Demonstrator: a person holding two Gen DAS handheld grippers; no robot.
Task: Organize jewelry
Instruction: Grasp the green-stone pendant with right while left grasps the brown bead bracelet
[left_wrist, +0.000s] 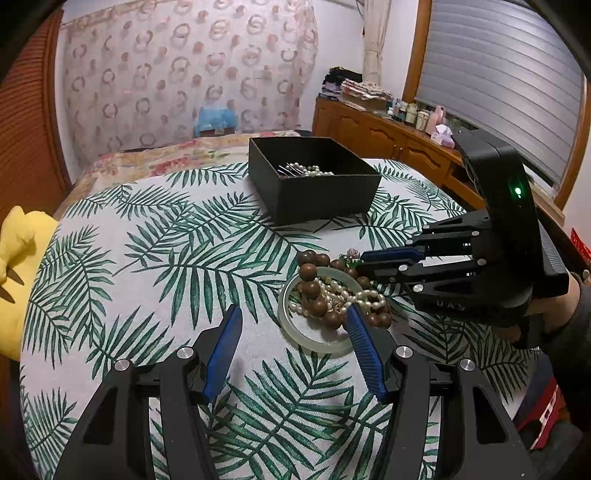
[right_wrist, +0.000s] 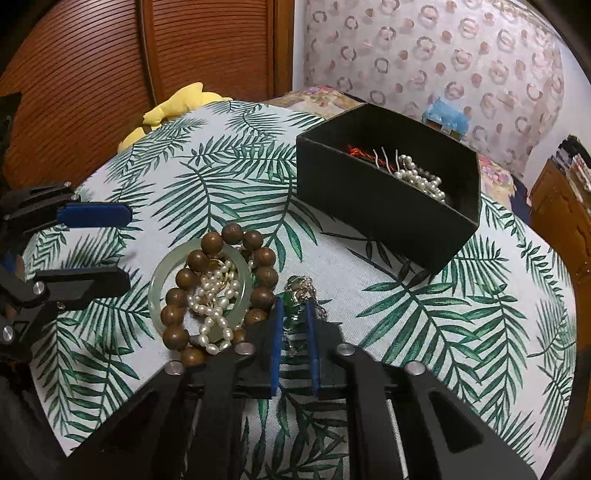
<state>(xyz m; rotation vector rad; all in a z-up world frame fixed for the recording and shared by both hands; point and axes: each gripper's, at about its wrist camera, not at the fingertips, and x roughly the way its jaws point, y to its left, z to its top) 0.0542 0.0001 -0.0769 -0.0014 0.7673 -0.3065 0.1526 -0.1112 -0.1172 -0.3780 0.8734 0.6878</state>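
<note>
**Right claw pinched on green pendant; left claw standing open**

Landmark: pale green bangle lying flat on the leaf-print counter.

Right claw: nearly closed, blue pads pressing a small green-and-silver pendant piece from both sides. Pendant just right of the bangle in the right wrist view, beside the wooden beads. Fine chain trailing from it onto the cloth. Whether lifted clear of the cloth: cannot tell.

Left claw: about half open, nothing between the pads. Right-hand fingertip over the near edge of the bangle, at the pearls; contact cannot be confirmed. Other fingertip over bare cloth, left of the bangle.

Pile at the bangle:
- wooden bead bracelet, large brown beads, draped over and around the bangle, partly inside the ring
- pearl strand heaped through the bangle's centre and over its near rim

Black box: open, beyond the bangle and well apart from it. Inside: pearls, red cord, thin pale strands.

Yellow plush at the counter's far edge, left of the bangle in the left wrist view.
</note>
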